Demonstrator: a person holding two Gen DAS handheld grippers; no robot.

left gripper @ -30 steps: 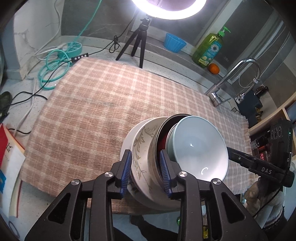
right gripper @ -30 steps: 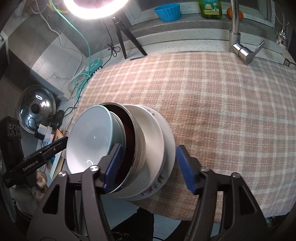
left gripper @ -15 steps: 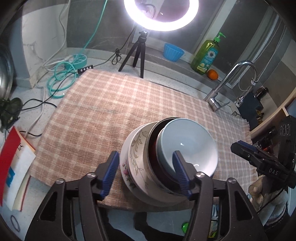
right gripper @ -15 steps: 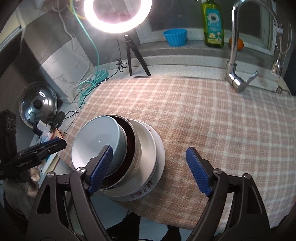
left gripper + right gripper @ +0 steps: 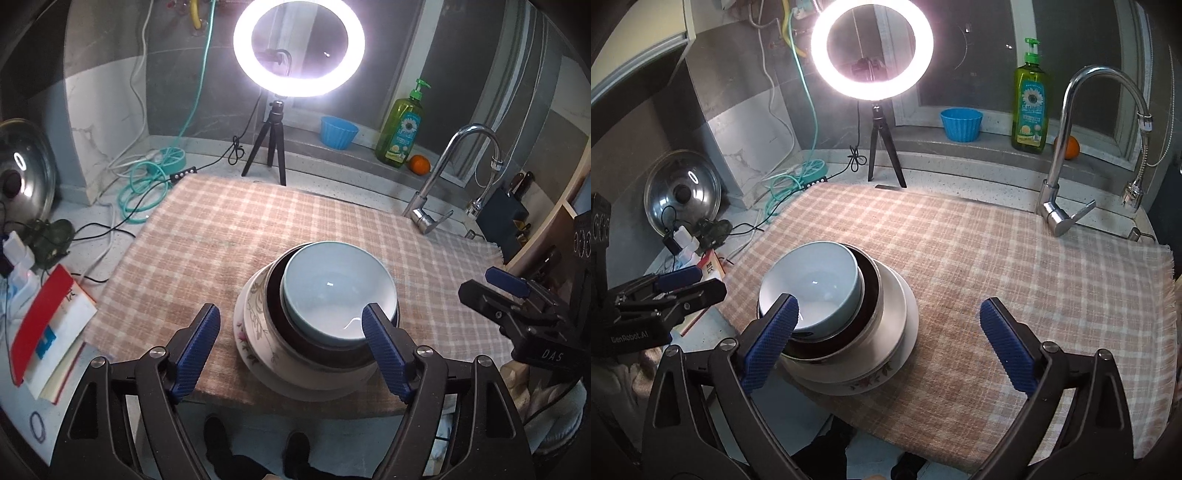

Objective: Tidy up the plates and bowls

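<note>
Kitchen counter, checked cloth (image 5: 229, 236) over it, ring light (image 5: 299, 48) at the far wall. Both grippers angle down over the near edge. Left gripper (image 5: 291, 350): jaws just opened wide, nothing pinched, pads clear of the stack. Right gripper (image 5: 886, 343): jaws just opened near full, empty. Pale blue bowl (image 5: 338, 291) sits nested in a dark metal bowl (image 5: 871, 284), white bowl and floral plate (image 5: 871, 382) below, at the cloth's near edge. Only the left view shows the red-and-white booklet (image 5: 48, 325) fully.
</note>
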